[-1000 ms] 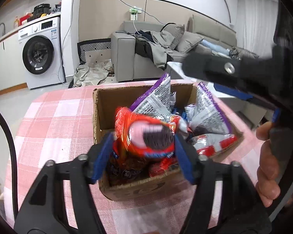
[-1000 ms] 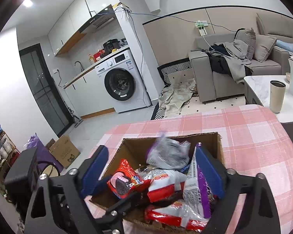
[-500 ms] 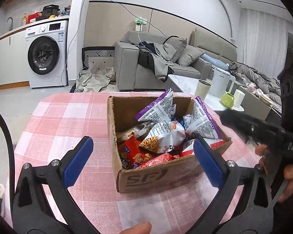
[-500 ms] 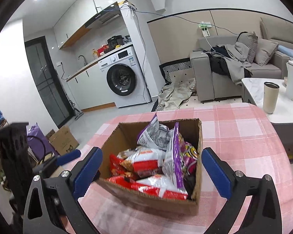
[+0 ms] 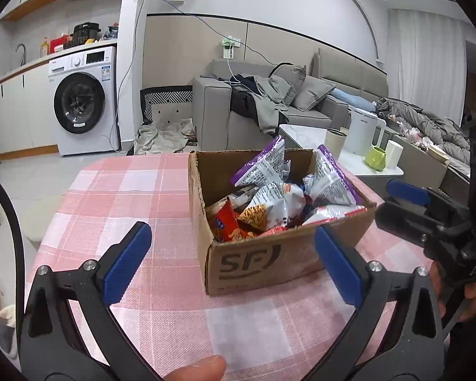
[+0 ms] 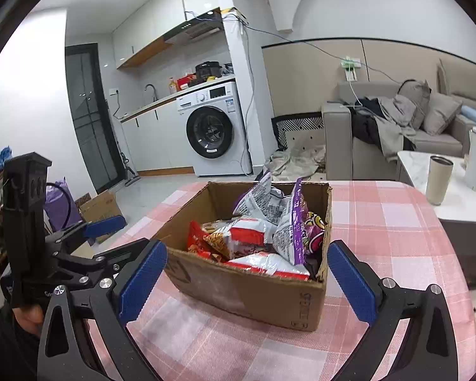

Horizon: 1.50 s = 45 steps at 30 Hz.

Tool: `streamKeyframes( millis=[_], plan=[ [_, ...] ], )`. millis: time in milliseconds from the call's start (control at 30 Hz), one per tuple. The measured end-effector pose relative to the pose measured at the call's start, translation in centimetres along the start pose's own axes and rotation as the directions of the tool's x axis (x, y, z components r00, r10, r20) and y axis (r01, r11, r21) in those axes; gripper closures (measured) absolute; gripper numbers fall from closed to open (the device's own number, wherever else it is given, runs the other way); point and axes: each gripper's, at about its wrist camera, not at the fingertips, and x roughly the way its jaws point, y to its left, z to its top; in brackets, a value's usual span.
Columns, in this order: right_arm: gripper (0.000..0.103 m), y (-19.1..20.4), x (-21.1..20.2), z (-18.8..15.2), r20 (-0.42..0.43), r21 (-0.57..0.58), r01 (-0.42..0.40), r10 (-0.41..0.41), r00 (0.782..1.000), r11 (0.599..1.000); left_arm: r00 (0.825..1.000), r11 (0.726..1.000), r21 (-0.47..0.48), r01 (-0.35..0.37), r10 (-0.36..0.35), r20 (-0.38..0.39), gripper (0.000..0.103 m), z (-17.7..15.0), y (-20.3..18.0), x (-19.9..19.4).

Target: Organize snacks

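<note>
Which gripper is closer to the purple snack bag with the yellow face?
Right, probably. The purple snack bag leans in the box corner just ahead of the right gripper; the left gripper faces the box from the far side.

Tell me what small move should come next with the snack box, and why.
Probably no more packing: draw both claws back. The left claw and right claw are open and empty, the cardboard box is heaped with snack packets, and no loose packet shows on the pink checked tablecloth.
</note>
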Motion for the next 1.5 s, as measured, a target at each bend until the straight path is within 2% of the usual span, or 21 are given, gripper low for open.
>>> streamKeyframes(
  millis=[400, 600, 800, 1500],
  plan=[
    [0.000, 0.4, -1.2, -3.3, 0.031, -0.045, 0.022, -0.021, 0.999, 0.999, 0.999, 1.000, -0.003, -0.006, 0.006, 0.052, 0.001, -2.9, 0.2, -1.9],
    [0.000, -0.3, -1.3, -4.6, 0.046, -0.045, 0.048, -0.046, 0.998, 0.998, 0.999, 1.000, 0.008, -0.020, 0.020, 0.036, 0.001, -4.0, 0.2, -1.5],
    [0.000, -0.4, -1.7, -5.7, 0.070, -0.056, 0.068, -0.064, 0.995, 0.996, 0.998, 0.999, 0.004, -0.037, 0.037, 0.060, 0.001, -4.6, 0.3, -1.3],
    [0.000, 0.2, -2.6, -6.2, 0.111, -0.061, 0.087, -0.079, 0.991, 0.994, 0.997, 0.999, 0.010, -0.044, 0.043, 0.066, 0.001, -5.2, 0.3, -0.6]
  ],
)
